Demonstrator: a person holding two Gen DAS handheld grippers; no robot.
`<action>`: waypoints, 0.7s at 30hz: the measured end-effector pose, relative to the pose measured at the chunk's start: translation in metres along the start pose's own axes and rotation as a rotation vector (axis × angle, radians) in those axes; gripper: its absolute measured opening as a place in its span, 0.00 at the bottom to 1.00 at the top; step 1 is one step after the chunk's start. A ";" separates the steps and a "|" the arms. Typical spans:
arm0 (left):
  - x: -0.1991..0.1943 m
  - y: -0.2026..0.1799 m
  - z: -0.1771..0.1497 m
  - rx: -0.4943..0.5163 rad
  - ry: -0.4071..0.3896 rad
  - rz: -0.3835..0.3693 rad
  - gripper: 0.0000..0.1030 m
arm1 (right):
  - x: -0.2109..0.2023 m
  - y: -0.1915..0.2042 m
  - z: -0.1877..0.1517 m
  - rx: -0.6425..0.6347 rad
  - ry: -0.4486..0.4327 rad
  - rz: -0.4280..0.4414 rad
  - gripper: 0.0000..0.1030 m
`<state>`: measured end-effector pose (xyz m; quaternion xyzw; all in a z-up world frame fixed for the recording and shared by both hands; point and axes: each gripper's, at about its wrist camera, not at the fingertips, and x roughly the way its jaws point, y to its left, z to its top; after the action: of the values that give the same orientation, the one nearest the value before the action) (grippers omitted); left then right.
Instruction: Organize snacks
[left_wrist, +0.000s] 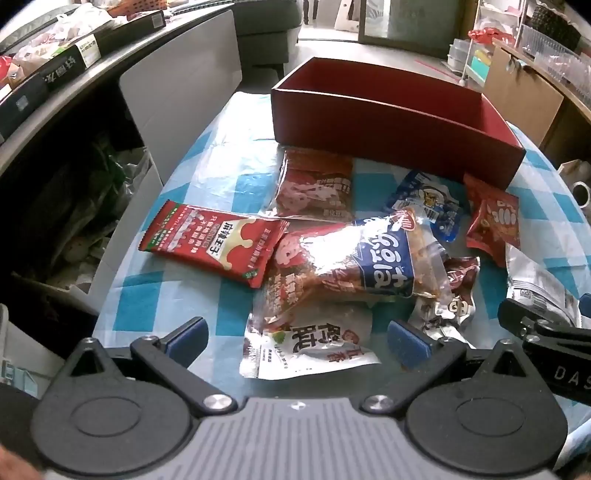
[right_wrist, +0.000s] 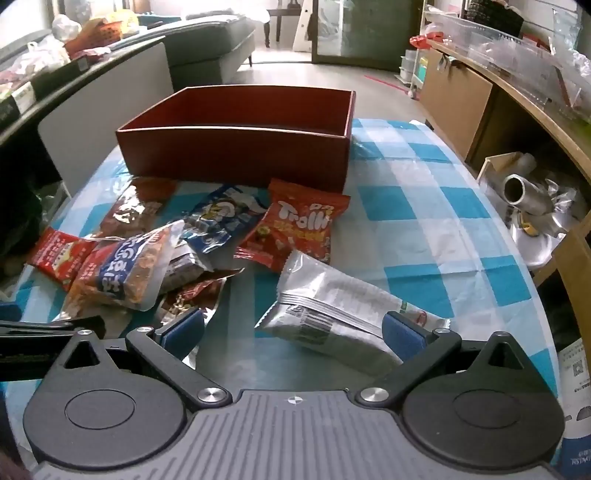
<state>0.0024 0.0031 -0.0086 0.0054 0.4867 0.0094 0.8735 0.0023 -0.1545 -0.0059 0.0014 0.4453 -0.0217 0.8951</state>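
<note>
An empty dark red box (left_wrist: 391, 122) (right_wrist: 236, 147) stands at the far side of the table. Several snack packets lie in front of it: a red flat packet (left_wrist: 210, 243), a clear bag with a blue label (left_wrist: 354, 262) (right_wrist: 122, 269), a white packet (left_wrist: 306, 347), a blue packet (right_wrist: 225, 218), a red Trolli bag (right_wrist: 295, 229) and a silver packet (right_wrist: 332, 310). My left gripper (left_wrist: 297, 334) is open above the white packet. My right gripper (right_wrist: 293, 328) is open, with the silver packet between its fingers.
The table has a blue and white checked cloth (right_wrist: 424, 206). A counter with boxes and bags (left_wrist: 55, 62) runs along the left. A shelf unit with a cardboard box (right_wrist: 458, 107) and metal parts (right_wrist: 528, 199) stands at the right.
</note>
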 end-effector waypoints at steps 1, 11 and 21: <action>0.000 0.001 0.001 0.000 0.001 0.001 0.96 | 0.003 0.005 0.003 -0.007 0.009 -0.006 1.00; -0.001 0.001 0.000 0.005 -0.004 0.004 0.96 | 0.002 0.002 0.000 -0.011 0.019 -0.007 1.00; -0.001 0.001 0.001 0.009 -0.001 0.006 0.96 | 0.004 0.003 0.000 -0.011 0.032 -0.003 1.00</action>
<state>0.0027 0.0044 -0.0076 0.0109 0.4862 0.0100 0.8737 0.0047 -0.1519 -0.0089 -0.0040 0.4599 -0.0206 0.8877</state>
